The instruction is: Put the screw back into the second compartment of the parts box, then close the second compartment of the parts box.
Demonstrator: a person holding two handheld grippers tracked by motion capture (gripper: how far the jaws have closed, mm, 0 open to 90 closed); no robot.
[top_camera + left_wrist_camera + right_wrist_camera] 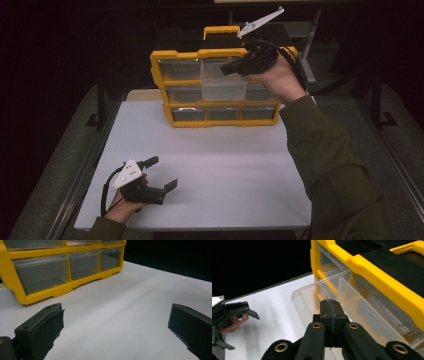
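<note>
Clear drawer half out, our right jaws pinched on its rim

We judge the clear drawer (223,84), hanging well out of the yellow organizer (165,75) at upper centre of the high view, could slip free and drop to the table (225,165) if we pull further, since only the thin front wall sits between the closed jaws of the right gripper (231,67); a sideways tug might also jam it or shift the cabinet. In the right gripper view the rim runs right past the shut jaw tips. Our left gripper (161,172), lower left, rests wide open and empty
</note>
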